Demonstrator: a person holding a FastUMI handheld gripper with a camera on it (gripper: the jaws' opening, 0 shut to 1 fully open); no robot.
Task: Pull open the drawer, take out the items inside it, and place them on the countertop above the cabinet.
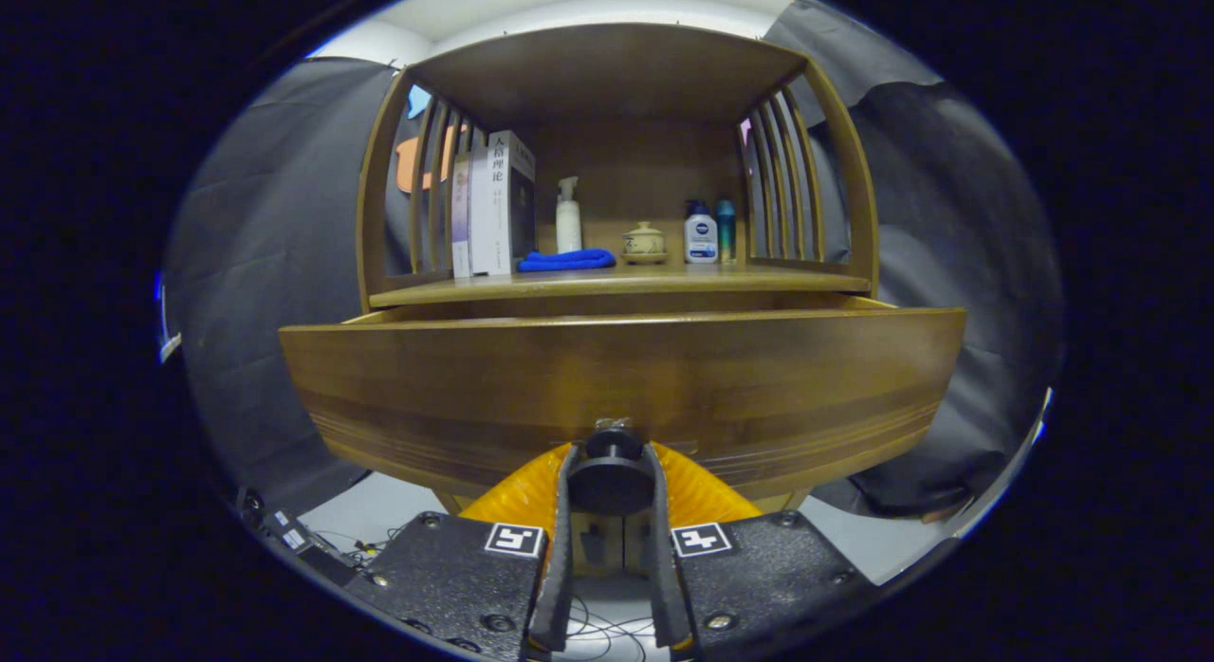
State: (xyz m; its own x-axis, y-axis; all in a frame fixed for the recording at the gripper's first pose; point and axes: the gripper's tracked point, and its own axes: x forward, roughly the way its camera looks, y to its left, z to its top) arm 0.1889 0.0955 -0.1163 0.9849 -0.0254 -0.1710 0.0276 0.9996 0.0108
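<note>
Gripper (612, 487) is clamped on the dark round knob (612, 472) at the lower middle of the drawer (616, 377) front, both fingers pressing its sides; the drawer stands just ahead of the fingers, pulled partly out below the bench (616, 283), and being stiff solid wood it probably slides heavy, so the knob is the one sound hold and calls for a straight pull. Inside of the drawer is hidden behind its front, so contents cannot be told. Beyond the fingers on the bench: books (493, 207), pump bottle (568, 216), blue cloth (567, 260), small lidded pot (644, 242), two more bottles (709, 232).
</note>
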